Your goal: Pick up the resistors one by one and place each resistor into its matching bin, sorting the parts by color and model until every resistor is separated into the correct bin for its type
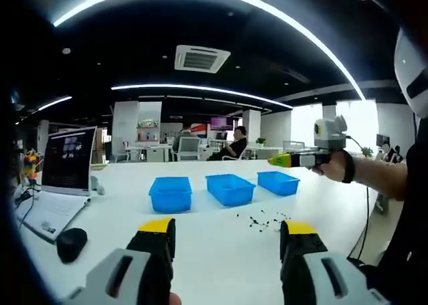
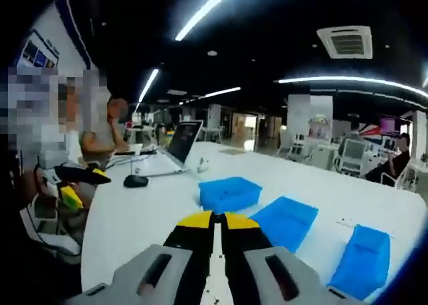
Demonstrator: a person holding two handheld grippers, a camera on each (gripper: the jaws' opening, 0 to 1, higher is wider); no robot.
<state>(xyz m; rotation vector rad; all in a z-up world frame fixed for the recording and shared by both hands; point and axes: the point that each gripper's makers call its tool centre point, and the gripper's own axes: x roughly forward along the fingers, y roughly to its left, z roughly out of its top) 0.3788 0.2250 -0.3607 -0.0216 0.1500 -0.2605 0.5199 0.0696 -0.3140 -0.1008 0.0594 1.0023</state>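
Resistors (image 1: 262,220) lie loose on the white table (image 1: 207,251), small dark specks just ahead of our left gripper (image 1: 227,233), nearer its right jaw. Left jaws stand wide apart, nothing between them. Beyond the specks we see three blue bins (image 1: 170,193) in a row, with a laptop (image 1: 63,178) and mouse (image 1: 71,243) off to the left. The left gripper view also catches our right gripper (image 1: 281,160) held in a hand (image 1: 333,166) above the far-right bin. In the right gripper view, right gripper (image 2: 218,218) jaws are pressed together, yellow tips touching; whether a resistor is pinched we cannot tell. The bins (image 2: 229,194) sit just ahead.
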